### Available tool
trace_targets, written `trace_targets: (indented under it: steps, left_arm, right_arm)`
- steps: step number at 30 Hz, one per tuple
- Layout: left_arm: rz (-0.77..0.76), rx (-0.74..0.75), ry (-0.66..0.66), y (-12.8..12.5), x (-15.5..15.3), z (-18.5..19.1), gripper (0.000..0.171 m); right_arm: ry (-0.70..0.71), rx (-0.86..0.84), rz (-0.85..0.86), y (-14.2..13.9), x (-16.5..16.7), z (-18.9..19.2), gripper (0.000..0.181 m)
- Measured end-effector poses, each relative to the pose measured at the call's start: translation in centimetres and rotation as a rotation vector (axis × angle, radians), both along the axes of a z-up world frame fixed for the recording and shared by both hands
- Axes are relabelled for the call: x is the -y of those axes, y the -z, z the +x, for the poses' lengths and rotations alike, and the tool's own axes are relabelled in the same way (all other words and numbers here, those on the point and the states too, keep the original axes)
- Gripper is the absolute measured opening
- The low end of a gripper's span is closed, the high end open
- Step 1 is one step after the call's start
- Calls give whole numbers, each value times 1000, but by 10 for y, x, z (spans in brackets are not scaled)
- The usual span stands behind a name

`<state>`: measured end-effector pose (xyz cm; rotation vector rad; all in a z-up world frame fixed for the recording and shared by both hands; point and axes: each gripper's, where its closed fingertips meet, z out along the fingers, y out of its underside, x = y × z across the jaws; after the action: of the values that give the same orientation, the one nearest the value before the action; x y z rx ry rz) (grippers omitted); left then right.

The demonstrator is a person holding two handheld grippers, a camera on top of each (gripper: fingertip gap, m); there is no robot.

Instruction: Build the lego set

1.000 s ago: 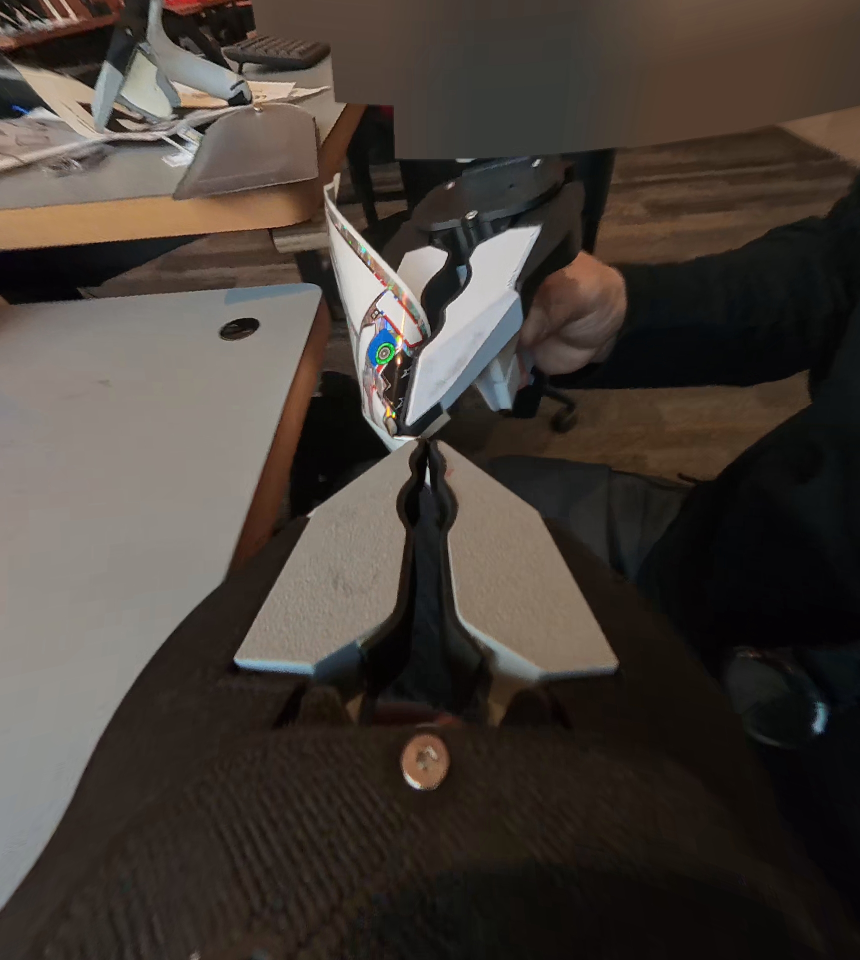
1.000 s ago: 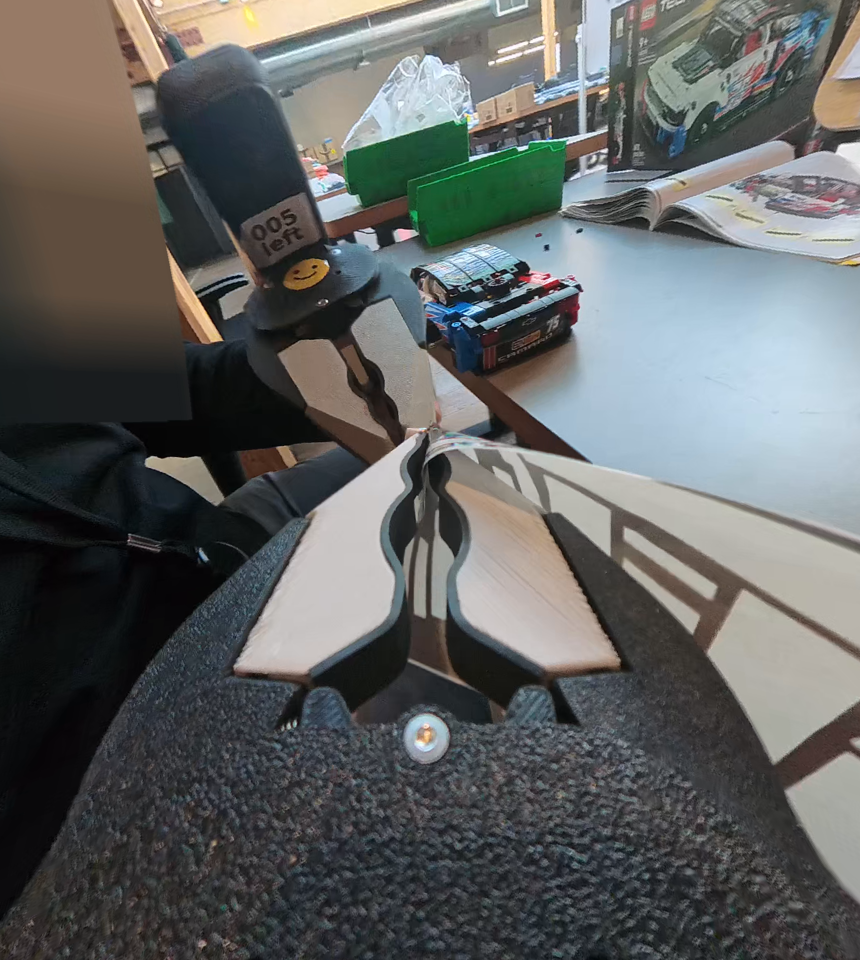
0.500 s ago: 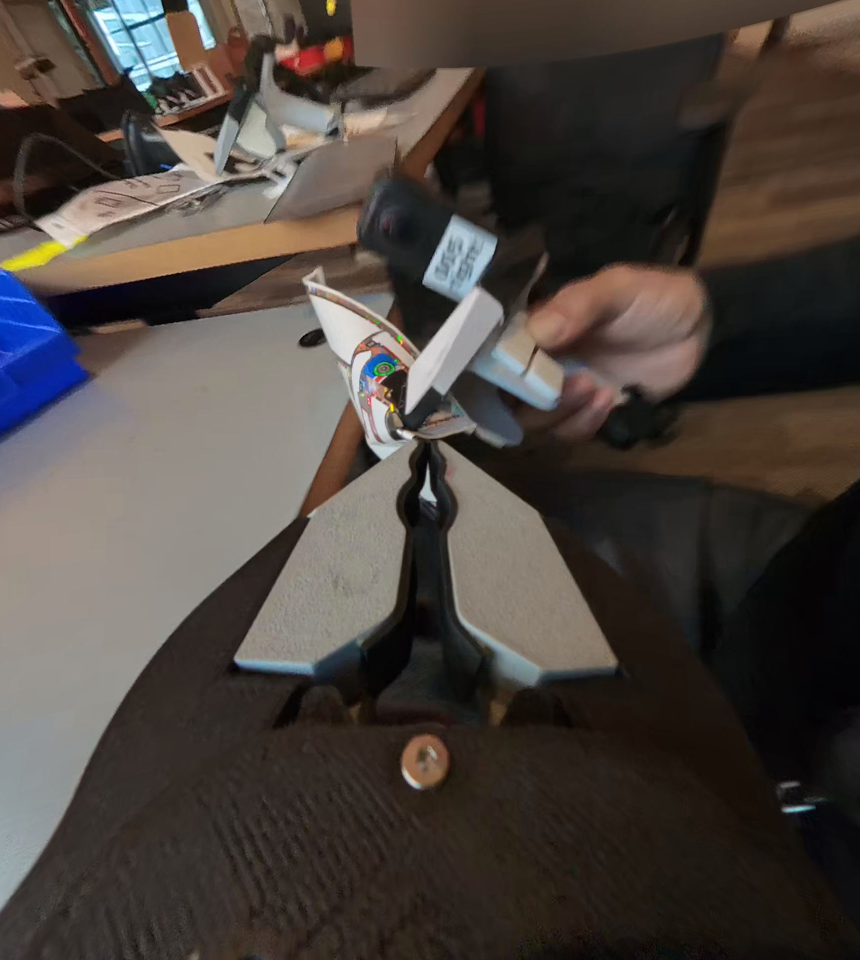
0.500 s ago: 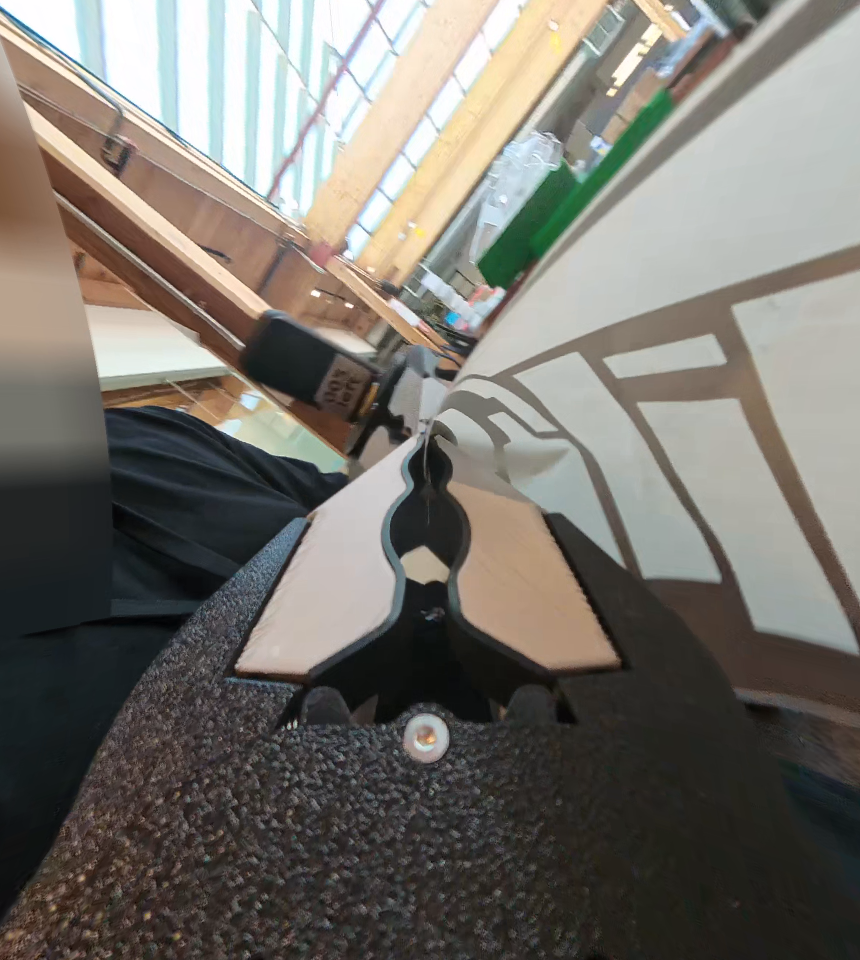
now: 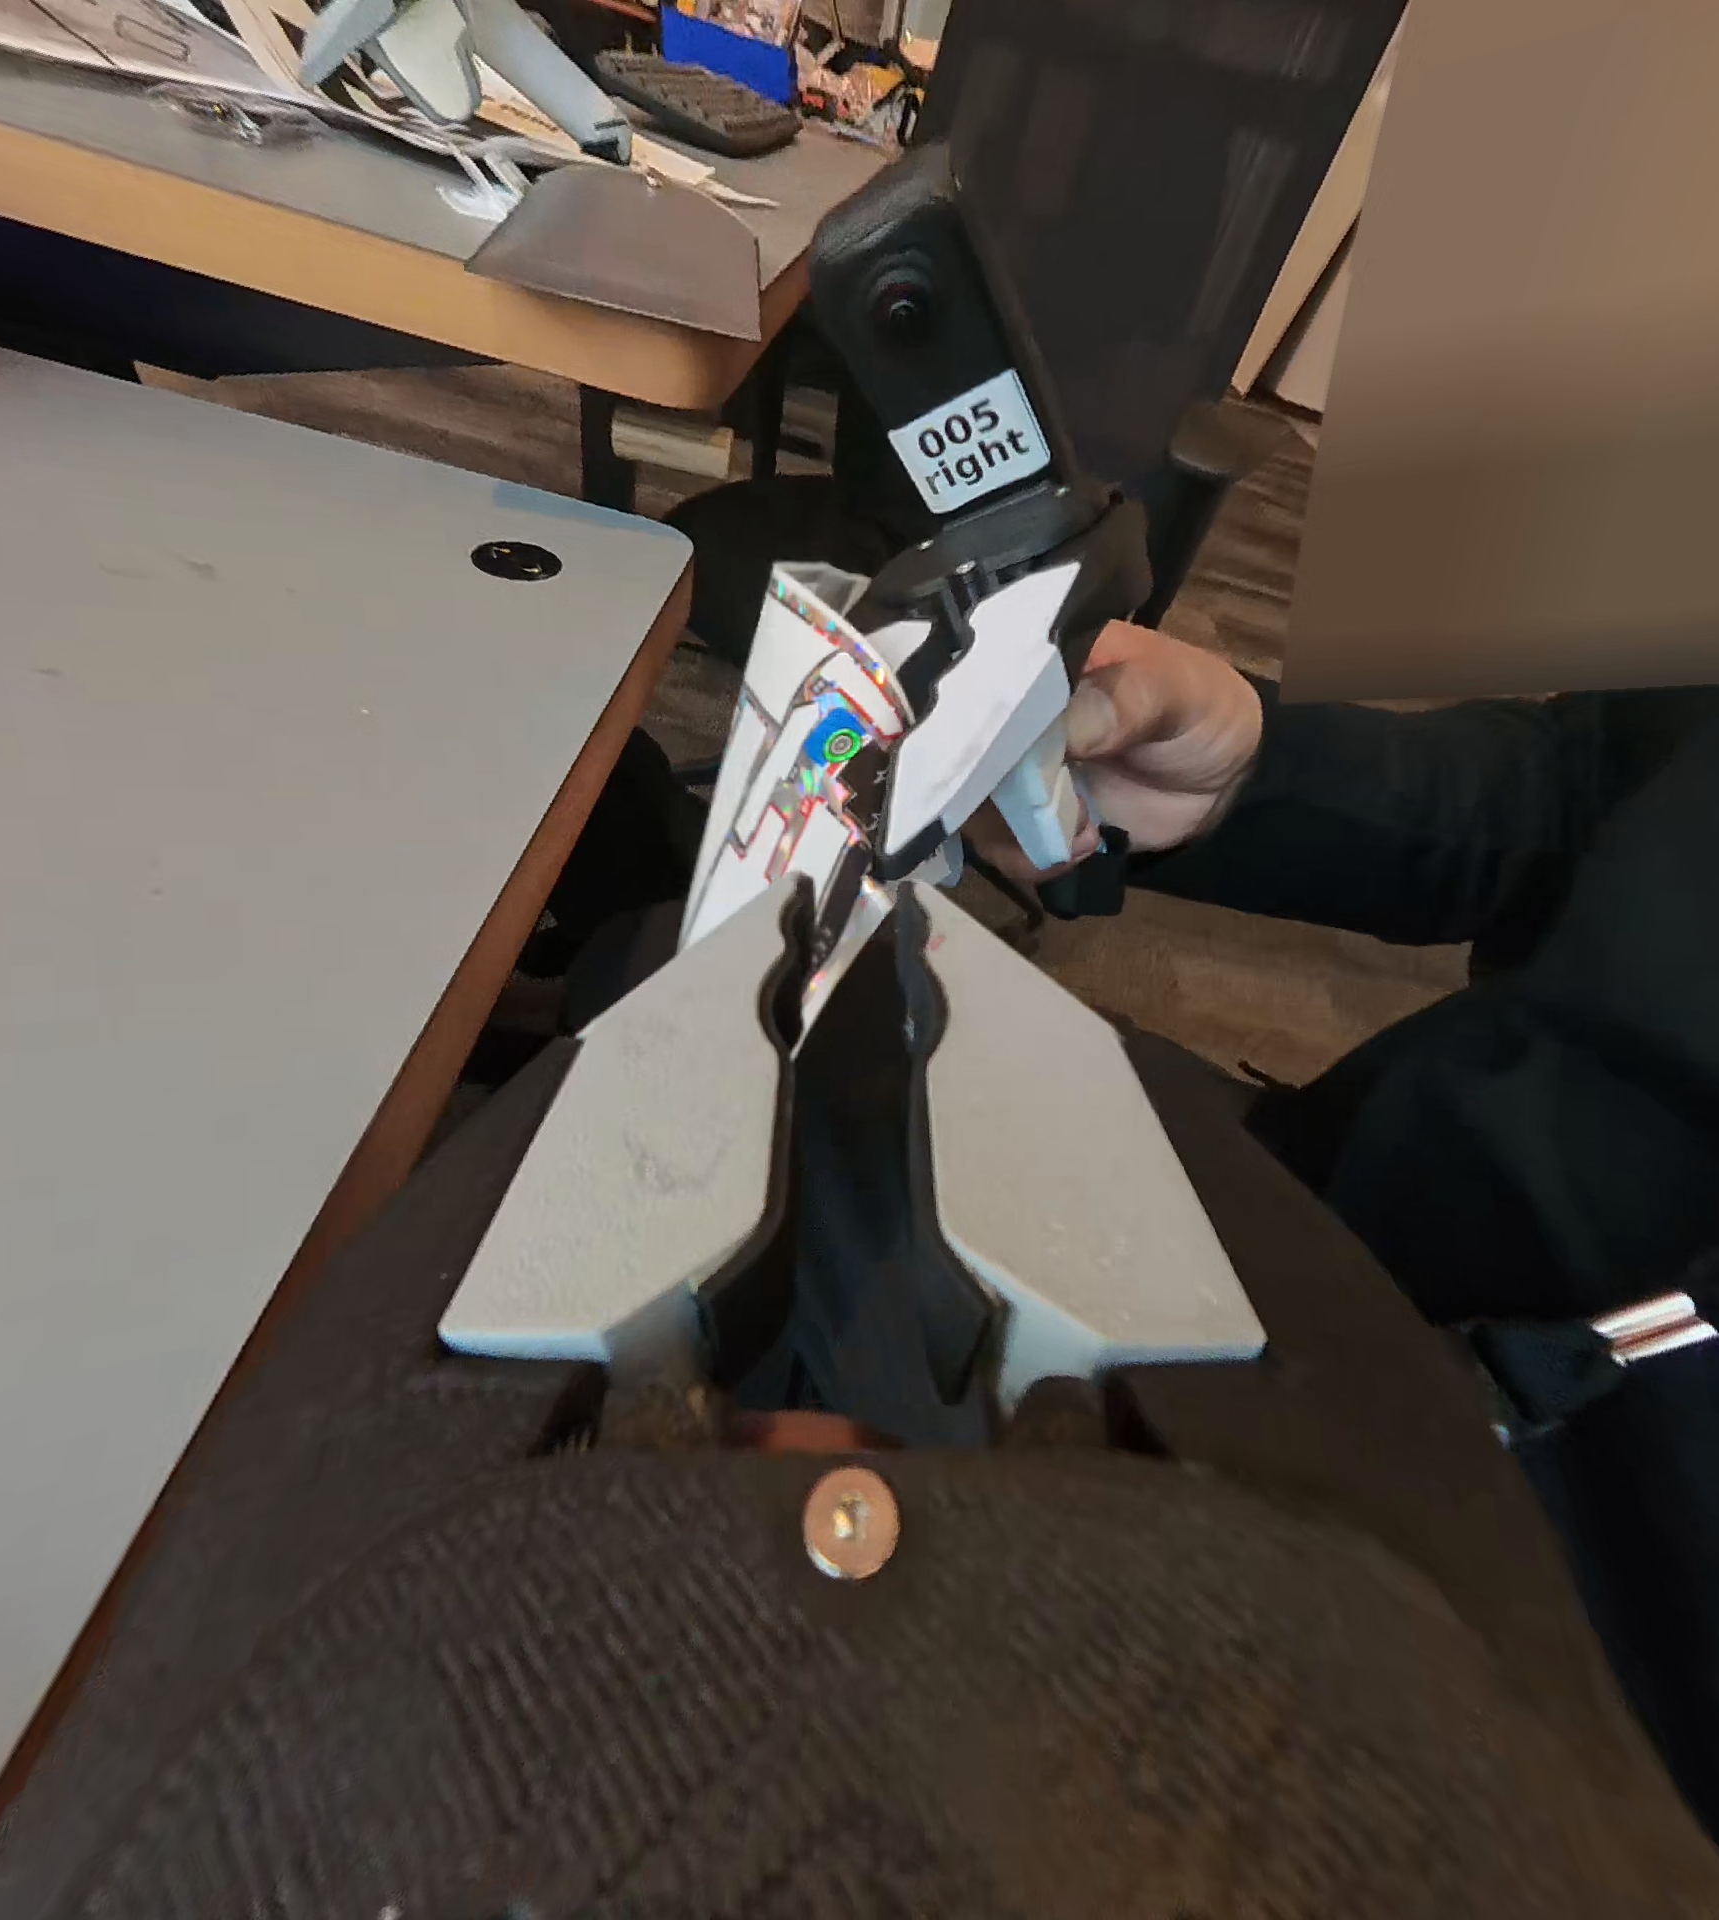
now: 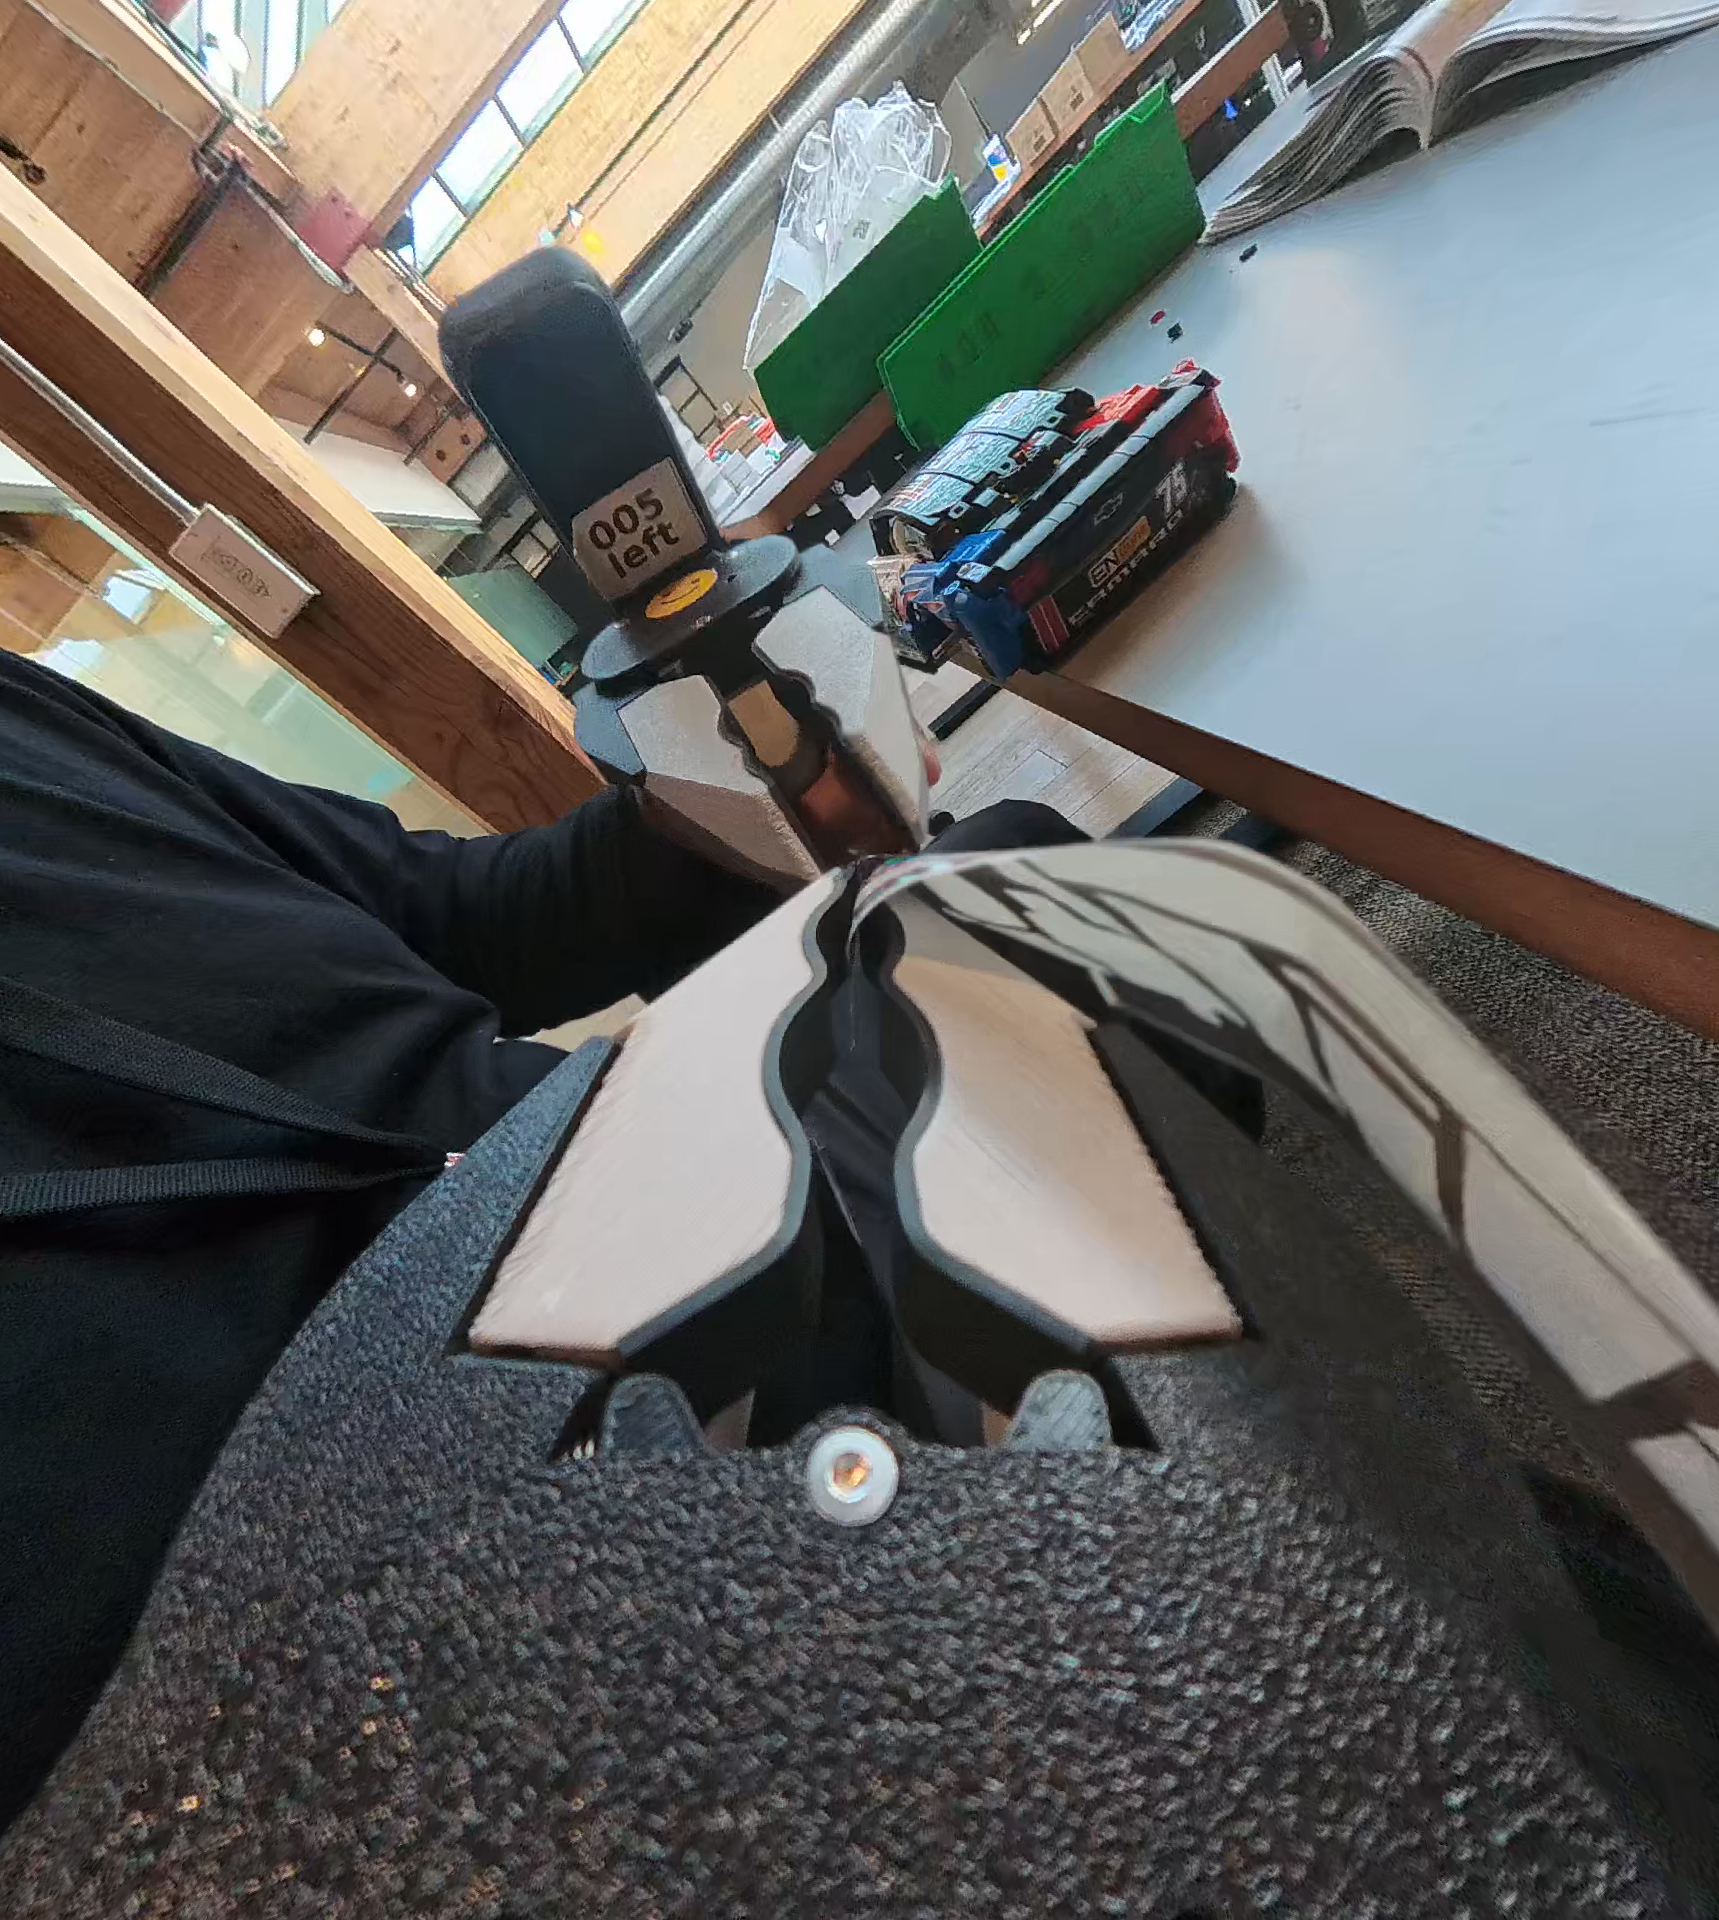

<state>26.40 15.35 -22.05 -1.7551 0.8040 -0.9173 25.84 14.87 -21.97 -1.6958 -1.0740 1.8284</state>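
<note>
**Car mostly built, stickers in progress**

I judge the build well along: the lego car (image 6: 1063,520) stands assembled at the near edge of the desk (image 6: 1561,499), its body panels on and several decals already in place. What is left, as far as I can tell, is decal work. I have the sticker sheet (image 5: 793,790) held in the air off the desk's edge, above the lap. My right gripper (image 6: 860,894) is clamped on one edge of it. My left gripper (image 5: 850,914) has its jaws slightly apart around a peeled, shiny corner, not pinching it. Beyond the car sit green bins (image 6: 1031,281) and an open instruction booklet (image 6: 1457,94). The car, the sheet and both grippers carry printed markings, which I leave unread.
</note>
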Motion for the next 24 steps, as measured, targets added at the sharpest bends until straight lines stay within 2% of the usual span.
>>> trace_targets:
  steps: [4, 8, 24]
  left_arm:
    - [0, -39, 35, 0, 2, 4, 9]
    - [-67, -4, 61, 1, 2, 4, 6]
    - [-143, 35, 56, 9, -2, -1, 0]
  right_arm:
    - [5, 24, 27, 3, 0, -2, 0]
    - [15, 50, 77, 6, 1, -2, 0]
    - [31, 97, 158, 12, 0, -3, 0]
